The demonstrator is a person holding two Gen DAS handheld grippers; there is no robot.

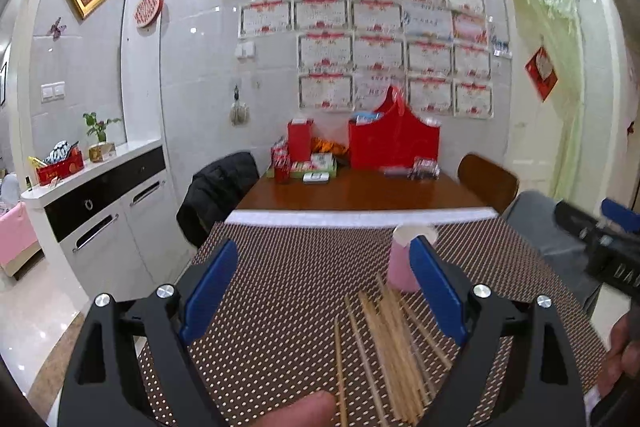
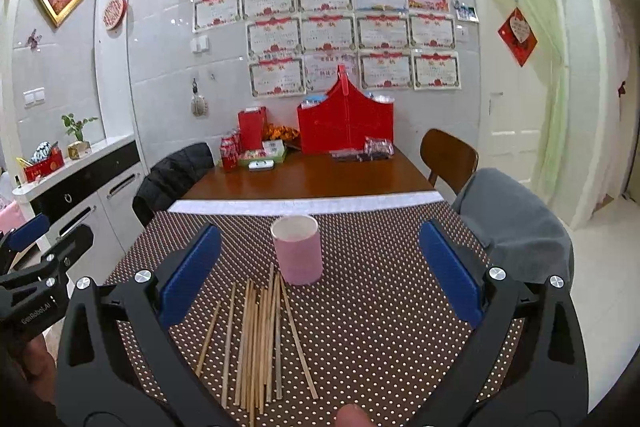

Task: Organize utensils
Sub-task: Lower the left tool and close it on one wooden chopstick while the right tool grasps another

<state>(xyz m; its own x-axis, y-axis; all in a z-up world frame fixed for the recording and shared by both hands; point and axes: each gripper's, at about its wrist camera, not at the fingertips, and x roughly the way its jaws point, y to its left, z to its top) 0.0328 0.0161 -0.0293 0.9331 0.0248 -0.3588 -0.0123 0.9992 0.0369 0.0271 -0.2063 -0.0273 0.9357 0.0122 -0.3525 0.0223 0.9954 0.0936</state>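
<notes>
While both grippers hover with jaws spread wide and nothing held, the chopsticks point(image 2: 260, 339) lie loose on the dotted mat point(image 2: 380, 307).

Ahead of the right gripper point(image 2: 320, 275), the bundle fans out between its blue pads, nearer the left one, with the pink cup point(image 2: 298, 251) standing upright just beyond the sticks' far tips. For the left gripper point(image 1: 324, 291), the same sticks sit close to its right finger, which partly hides the cup.
</notes>
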